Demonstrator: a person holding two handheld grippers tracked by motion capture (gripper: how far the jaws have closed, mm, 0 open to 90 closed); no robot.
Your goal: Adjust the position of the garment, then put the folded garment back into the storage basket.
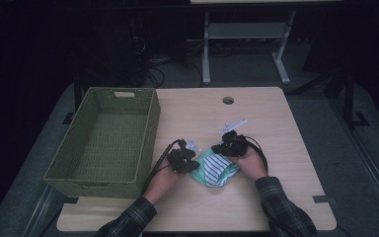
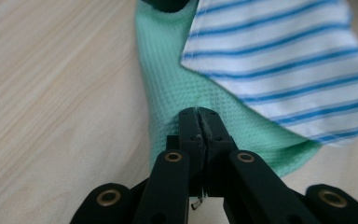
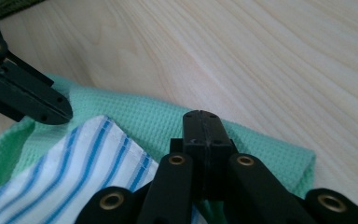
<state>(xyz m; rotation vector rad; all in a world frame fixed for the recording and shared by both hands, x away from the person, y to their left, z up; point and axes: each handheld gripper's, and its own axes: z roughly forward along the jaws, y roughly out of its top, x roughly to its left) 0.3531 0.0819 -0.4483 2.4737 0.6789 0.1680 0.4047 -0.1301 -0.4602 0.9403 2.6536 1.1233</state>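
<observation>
A mint-green waffle cloth (image 1: 201, 163) lies on the wooden table (image 1: 276, 148) in front of the person. A white cloth with blue stripes (image 1: 216, 167) rests on top of it. My left gripper (image 1: 191, 166) is at the cloth's left edge. In the left gripper view its jaws (image 2: 199, 114) are pressed together with a sliver of the green cloth (image 2: 177, 79) pinched between them, the striped cloth (image 2: 279, 56) just beyond. My right gripper (image 3: 203, 116) is shut on the green cloth's (image 3: 140, 112) far right edge. The left gripper (image 3: 51, 109) also appears there, at the cloth's other edge.
A large olive-green woven basket (image 1: 103, 143), empty, stands on the table's left side close to the left hand. A white flat piece (image 1: 233, 125) and a small clear item (image 1: 194, 144) lie just beyond the cloths. A round cable hole (image 1: 228, 100) sits near the far edge.
</observation>
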